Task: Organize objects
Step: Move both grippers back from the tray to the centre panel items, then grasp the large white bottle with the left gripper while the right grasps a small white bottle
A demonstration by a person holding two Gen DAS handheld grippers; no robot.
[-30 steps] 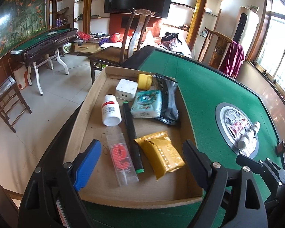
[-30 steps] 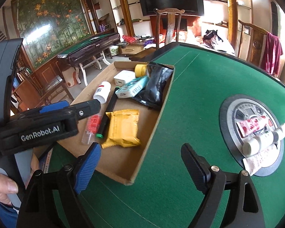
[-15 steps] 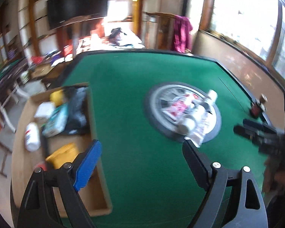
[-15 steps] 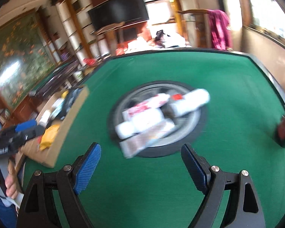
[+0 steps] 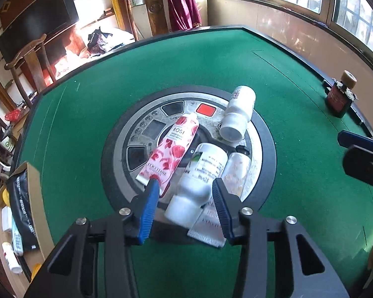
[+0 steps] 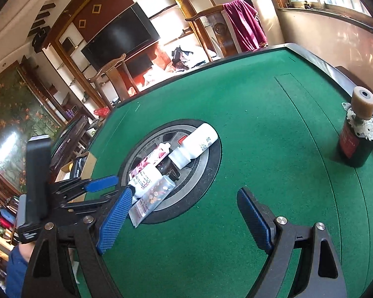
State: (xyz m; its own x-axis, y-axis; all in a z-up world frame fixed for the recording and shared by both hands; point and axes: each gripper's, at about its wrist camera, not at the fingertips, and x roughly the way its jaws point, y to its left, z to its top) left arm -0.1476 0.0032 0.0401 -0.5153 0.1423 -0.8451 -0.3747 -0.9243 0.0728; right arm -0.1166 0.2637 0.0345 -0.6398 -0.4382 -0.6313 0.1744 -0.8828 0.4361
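left tool [image 5: 185, 204], formerly over box, closing around tube [image 5: 197, 182]

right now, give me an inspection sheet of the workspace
surface: green felt table, round control panel in its middle
job's things: rose hand cream tube, two white bottles, floral tube, all lying on the panel
clutter: dark bottle upright near the table edge; cardboard box of sorted items
grippers: left gripper closing around the nearer white bottle; right gripper open, nothing between its fingers
cables: nothing seen
surroundings: television, wooden chairs, maroon cloth, windows
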